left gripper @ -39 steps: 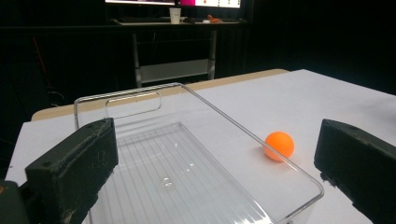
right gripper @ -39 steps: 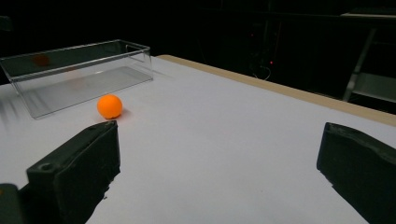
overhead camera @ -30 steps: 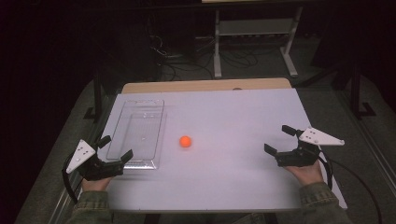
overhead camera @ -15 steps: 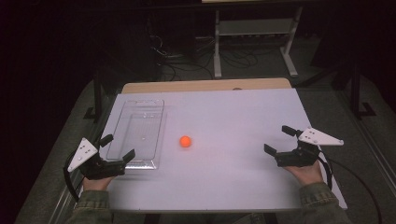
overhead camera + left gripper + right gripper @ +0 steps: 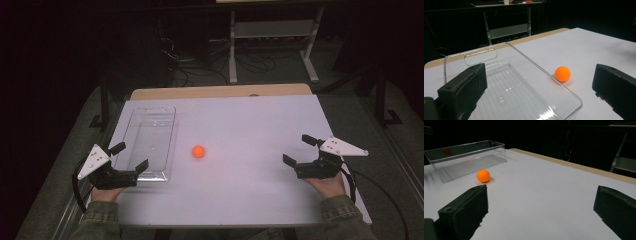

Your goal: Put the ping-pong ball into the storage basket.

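Observation:
An orange ball (image 5: pixel 199 151) (image 5: pixel 562 74) (image 5: pixel 483 175) rests on the white table top, just right of a clear plastic bin (image 5: pixel 150 141) (image 5: pixel 506 85) (image 5: pixel 465 157). The bin is empty and lies lengthwise at the table's left. My left gripper (image 5: pixel 129 156) (image 5: pixel 536 95) hovers at the bin's near end, open, its jaws astride the bin's near corner with nothing between them. At the right side of the table my right gripper (image 5: pixel 299 150) (image 5: pixel 541 212) is open as well, well apart from the ball and pointing towards it.
The white table (image 5: pixel 250 125) has a tan strip along its far edge. Beyond it on the dark floor stand a metal shelf frame (image 5: pixel 272 35) and loose cables. Open surface lies between the ball and the right gripper.

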`<action>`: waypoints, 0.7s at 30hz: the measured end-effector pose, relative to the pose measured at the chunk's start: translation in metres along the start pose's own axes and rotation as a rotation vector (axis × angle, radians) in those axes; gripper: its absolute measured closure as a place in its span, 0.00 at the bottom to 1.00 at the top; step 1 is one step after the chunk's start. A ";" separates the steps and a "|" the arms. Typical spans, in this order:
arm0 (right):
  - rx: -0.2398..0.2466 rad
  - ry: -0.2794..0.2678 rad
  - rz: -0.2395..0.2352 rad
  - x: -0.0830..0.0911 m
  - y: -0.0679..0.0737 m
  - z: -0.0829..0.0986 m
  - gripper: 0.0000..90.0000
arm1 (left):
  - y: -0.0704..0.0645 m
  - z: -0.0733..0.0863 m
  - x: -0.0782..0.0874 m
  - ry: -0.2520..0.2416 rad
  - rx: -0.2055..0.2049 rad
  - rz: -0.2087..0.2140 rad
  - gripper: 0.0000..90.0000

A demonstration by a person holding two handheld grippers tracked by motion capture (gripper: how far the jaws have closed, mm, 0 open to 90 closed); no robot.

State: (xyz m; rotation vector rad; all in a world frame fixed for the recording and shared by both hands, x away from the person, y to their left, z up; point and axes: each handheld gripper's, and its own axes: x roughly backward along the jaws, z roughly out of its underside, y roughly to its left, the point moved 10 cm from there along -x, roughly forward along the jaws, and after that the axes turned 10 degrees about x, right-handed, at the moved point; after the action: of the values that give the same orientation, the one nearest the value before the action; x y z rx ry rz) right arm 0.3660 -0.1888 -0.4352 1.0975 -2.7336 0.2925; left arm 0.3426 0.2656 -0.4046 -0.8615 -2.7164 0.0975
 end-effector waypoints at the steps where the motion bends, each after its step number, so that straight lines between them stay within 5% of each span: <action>1: -0.001 0.000 -0.003 0.000 0.000 0.000 0.00 | 0.000 -0.001 0.000 0.005 -0.007 -0.004 0.00; 21: -0.003 0.012 -0.011 -0.001 0.002 0.002 0.00 | -0.012 -0.017 -0.005 0.081 -0.079 0.035 0.00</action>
State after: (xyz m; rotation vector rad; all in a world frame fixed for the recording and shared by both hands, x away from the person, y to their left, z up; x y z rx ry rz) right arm 0.3657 -0.1875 -0.4378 1.1061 -2.7163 0.2926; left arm 0.3447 0.2524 -0.3879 -0.9143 -2.6463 -0.0371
